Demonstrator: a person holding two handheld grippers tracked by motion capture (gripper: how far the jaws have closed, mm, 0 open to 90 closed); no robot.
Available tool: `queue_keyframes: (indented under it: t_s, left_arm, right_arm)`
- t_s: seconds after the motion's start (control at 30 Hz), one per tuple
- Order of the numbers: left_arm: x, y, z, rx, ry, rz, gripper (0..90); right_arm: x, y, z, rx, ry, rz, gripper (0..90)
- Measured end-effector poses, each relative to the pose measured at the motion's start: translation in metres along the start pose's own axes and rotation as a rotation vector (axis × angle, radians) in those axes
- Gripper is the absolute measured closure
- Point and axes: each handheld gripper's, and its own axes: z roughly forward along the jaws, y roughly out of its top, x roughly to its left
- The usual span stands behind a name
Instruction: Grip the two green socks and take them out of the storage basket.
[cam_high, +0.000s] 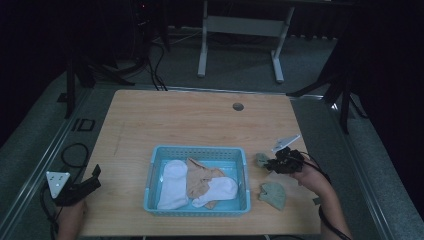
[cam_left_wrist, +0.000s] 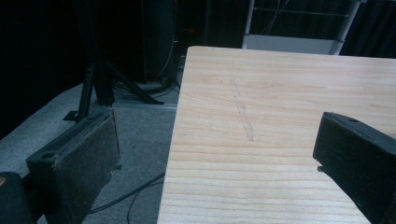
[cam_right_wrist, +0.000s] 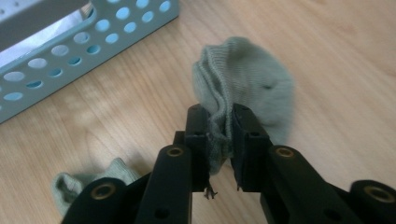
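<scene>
My right gripper (cam_high: 271, 162) (cam_right_wrist: 219, 116) is shut on a bunched grey-green sock (cam_high: 261, 159) (cam_right_wrist: 252, 79), just right of the blue basket (cam_high: 196, 149) (cam_right_wrist: 84, 51). The sock's free end rests on the wood. A second grey-green sock (cam_high: 273, 194) (cam_right_wrist: 79, 186) lies crumpled on the table nearer the front edge. In the basket lie two white socks (cam_high: 172, 184) (cam_high: 220, 190) and a tan one (cam_high: 200, 179). My left gripper (cam_high: 96, 177) (cam_left_wrist: 217, 135) hovers at the table's front left edge, open, with nothing between its jaws.
The wooden table (cam_high: 200, 120) (cam_left_wrist: 280, 84) has a round cable hole (cam_high: 238, 106) near its far edge. Beyond it stand a white desk frame (cam_high: 240, 30) and dark stands with cables on the floor.
</scene>
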Motion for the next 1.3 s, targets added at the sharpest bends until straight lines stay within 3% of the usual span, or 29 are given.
queue_keyframes:
  t_s: [0.07,0.13,0.2,0.3,0.4,0.47,0.57,0.73,0.9,1.03,1.13,1.3]
  left_arm:
    - [0.000,0.000,0.000,0.000,0.000,0.000,0.4]
    - [0.000,0.000,0.000,0.000,0.000,0.000,0.3]
    - [0.000,0.000,0.000,-0.002,-0.001,-0.001,0.3]
    - [0.000,0.000,0.000,-0.001,-0.002,0.001,0.3]
    - [0.000,0.000,0.000,0.000,-0.001,0.000,0.4]
    - [0.000,0.000,0.000,-0.001,0.000,0.000,0.3]
    - [0.000,0.000,0.000,-0.001,0.000,0.001,0.4]
    - [0.000,0.000,0.000,0.000,-0.001,0.000,0.4]
    - [0.000,0.000,0.000,-0.001,-0.001,0.001,0.4]
    - [0.000,0.000,0.000,-0.001,0.000,0.001,0.4]
    - [0.000,0.000,0.000,0.000,0.001,0.001,0.4]
    - [0.000,0.000,0.000,-0.001,0.000,0.002,0.4]
  right_arm:
    - [0.001,-0.001,0.004,0.008,0.019,-0.003,71.0]
    - [0.004,-0.001,0.004,0.009,0.046,0.001,59.9]
    - [0.005,-0.001,0.002,-0.003,0.040,-0.003,49.3]
    - [0.005,-0.005,-0.007,-0.048,0.025,0.018,41.5]
    - [0.005,-0.011,-0.013,-0.102,0.042,0.020,36.0]
    - [0.003,-0.016,-0.016,-0.130,0.063,0.034,27.2]
    - [0.001,-0.024,-0.019,-0.167,0.062,0.053,20.8]
    - [-0.008,-0.041,-0.019,-0.219,-0.053,0.120,13.0]
    - [-0.022,-0.064,-0.015,-0.273,-0.116,0.222,12.5]
    - [-0.029,-0.081,-0.010,-0.278,-0.168,0.275,11.7]
    - [-0.032,-0.090,-0.009,-0.298,-0.188,0.319,11.7]
    - [-0.034,-0.101,-0.012,-0.320,-0.205,0.351,11.1]
